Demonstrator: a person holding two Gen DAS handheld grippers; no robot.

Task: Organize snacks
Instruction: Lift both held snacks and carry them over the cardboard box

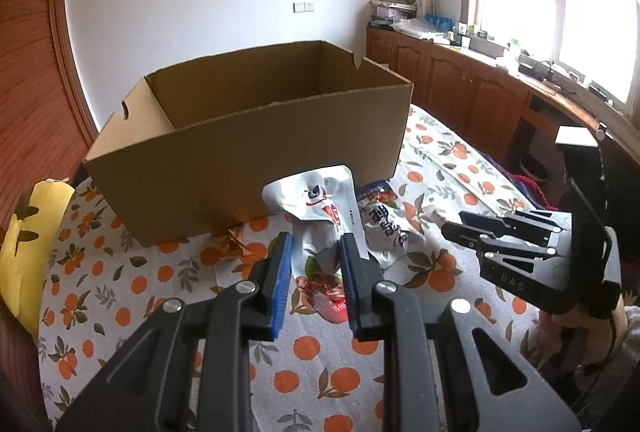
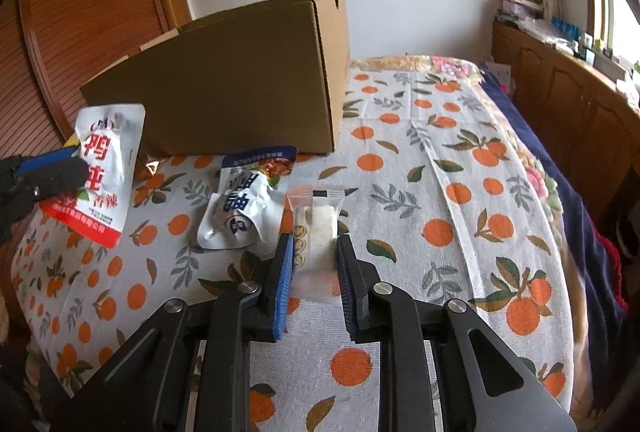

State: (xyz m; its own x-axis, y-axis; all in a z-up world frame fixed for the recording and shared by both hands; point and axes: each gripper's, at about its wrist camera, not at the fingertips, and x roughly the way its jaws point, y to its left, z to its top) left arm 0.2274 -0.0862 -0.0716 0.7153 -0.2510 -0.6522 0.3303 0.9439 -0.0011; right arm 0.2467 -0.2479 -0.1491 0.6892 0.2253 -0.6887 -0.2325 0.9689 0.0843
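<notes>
Left wrist: left gripper (image 1: pixel 316 252) fingers clamped on red-white pouch (image 1: pixel 320 216), lifted off bed (image 1: pixel 160 272) before box (image 1: pixel 248 136). Slick foil may slip.

Right wrist: right gripper (image 2: pixel 314 260) fingers clamped on clear packet (image 2: pixel 316 228) lying on bed; edge-only grip may drop it. Blue pouch (image 2: pixel 244 204) lies beside.

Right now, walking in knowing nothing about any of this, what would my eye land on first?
Probably the big open cardboard box standing on the bedspread printed with oranges. Next, the left gripper holding up a white and red snack pouch in front of the box. Beside it, the right gripper is shut on a small clear-wrapped snack, with a crumpled white and blue packet lying loose between them.
</notes>
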